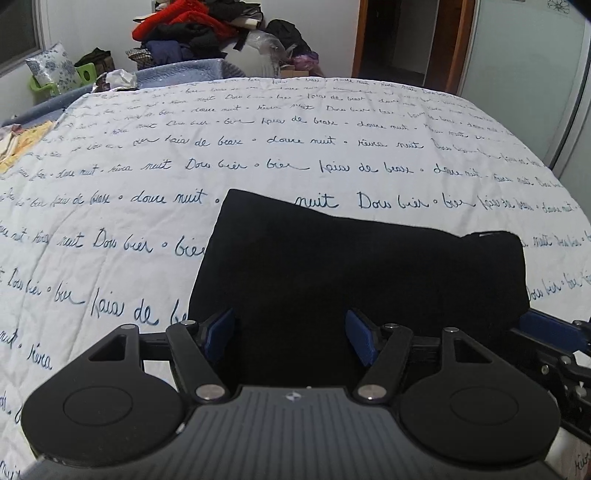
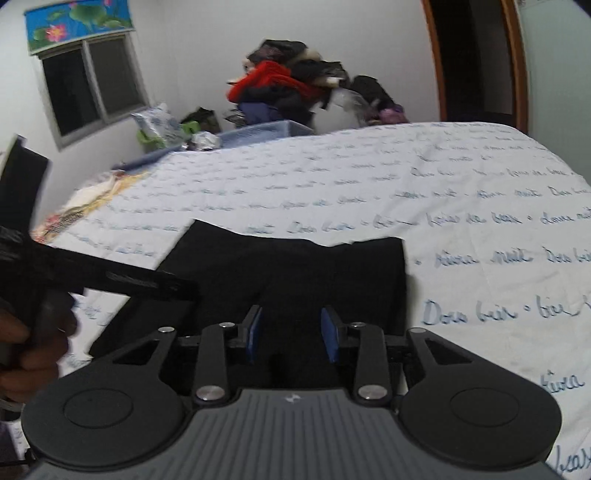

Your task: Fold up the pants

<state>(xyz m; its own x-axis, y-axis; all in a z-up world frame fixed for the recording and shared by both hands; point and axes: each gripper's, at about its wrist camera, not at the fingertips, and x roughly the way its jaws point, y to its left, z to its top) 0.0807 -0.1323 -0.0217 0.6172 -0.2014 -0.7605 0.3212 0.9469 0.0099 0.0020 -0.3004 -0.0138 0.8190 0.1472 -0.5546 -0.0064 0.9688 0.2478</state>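
Observation:
The black pants point(image 1: 354, 273) lie folded into a flat, roughly square bundle on the white bedspread with blue script point(image 1: 258, 147). My left gripper point(image 1: 290, 338) is open and empty, its blue pads over the bundle's near edge. In the right wrist view the same pants point(image 2: 295, 273) lie ahead. My right gripper point(image 2: 291, 334) is open and empty over their near edge. The left gripper's black body and the hand holding it point(image 2: 44, 295) show at the left of the right wrist view. The right gripper's edge point(image 1: 546, 343) shows at the right of the left wrist view.
A pile of red and dark clothes point(image 1: 195, 29) stands behind the bed's far edge, by a blue bin point(image 1: 184, 72). A pillow in plastic point(image 1: 55, 72) is at far left. An open doorway point(image 1: 402, 37) is at the back right. A window point(image 2: 92, 85) is on the left wall.

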